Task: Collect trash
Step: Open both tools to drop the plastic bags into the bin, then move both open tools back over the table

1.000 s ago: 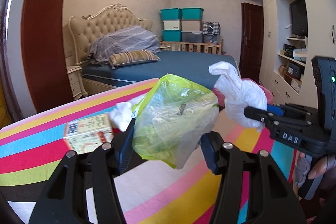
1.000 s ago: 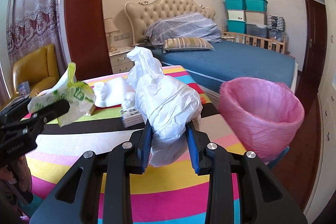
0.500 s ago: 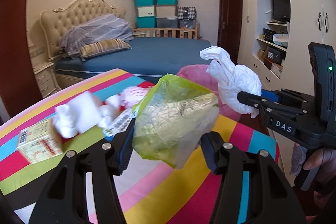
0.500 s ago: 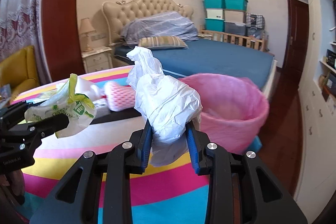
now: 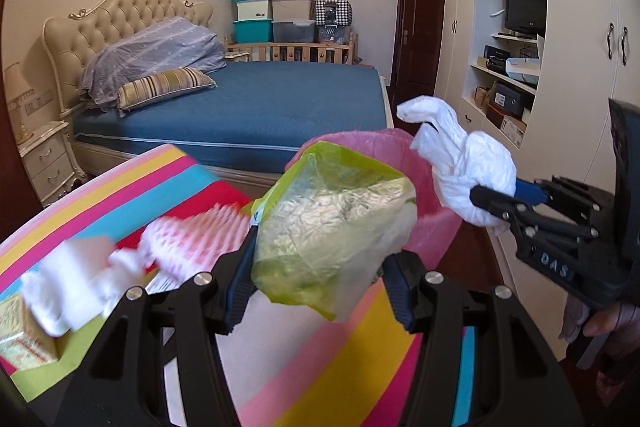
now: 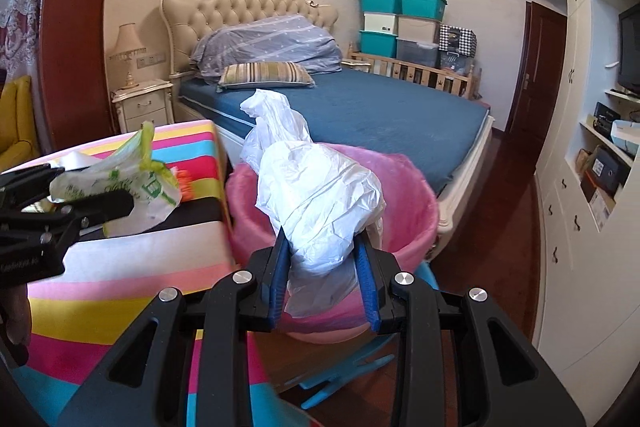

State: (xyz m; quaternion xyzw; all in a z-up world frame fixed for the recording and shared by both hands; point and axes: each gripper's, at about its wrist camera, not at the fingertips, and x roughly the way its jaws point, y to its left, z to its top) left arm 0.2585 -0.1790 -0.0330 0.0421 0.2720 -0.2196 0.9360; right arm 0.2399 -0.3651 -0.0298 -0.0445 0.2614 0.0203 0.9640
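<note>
In the left wrist view, lower centre of the frame, we see the left gripper [image 5: 320,287] clamped on a crumpled green plastic bag [image 5: 332,227], its two jaws pressed against the bag's sides. At the right edge of that frame the right gripper [image 5: 492,203] is closed on a wad of white plastic bag [image 5: 464,163], which stands up above its tips. Between and behind the two bags shows the pink-lined trash bin [image 5: 436,227] (only part of its rim and wall is visible here).

In the right wrist view, the white plastic bag fills the centre of the frame, pinched between the blue pads [image 6: 362,259] of the right gripper, and it sits directly in front of the open mouth of the bin, whose pink rim curves around it on both sides. We cannot tell whether the bag is over the opening or just short of it. At the left edge of this frame the left gripper holds the green bag above the striped tablecloth [image 6: 120,291].

In the lower left of the left wrist view, blurred, lie white tissue [image 5: 80,287], a pink foam net [image 5: 200,239] and a small carton [image 5: 24,335] on the cloth.
</note>
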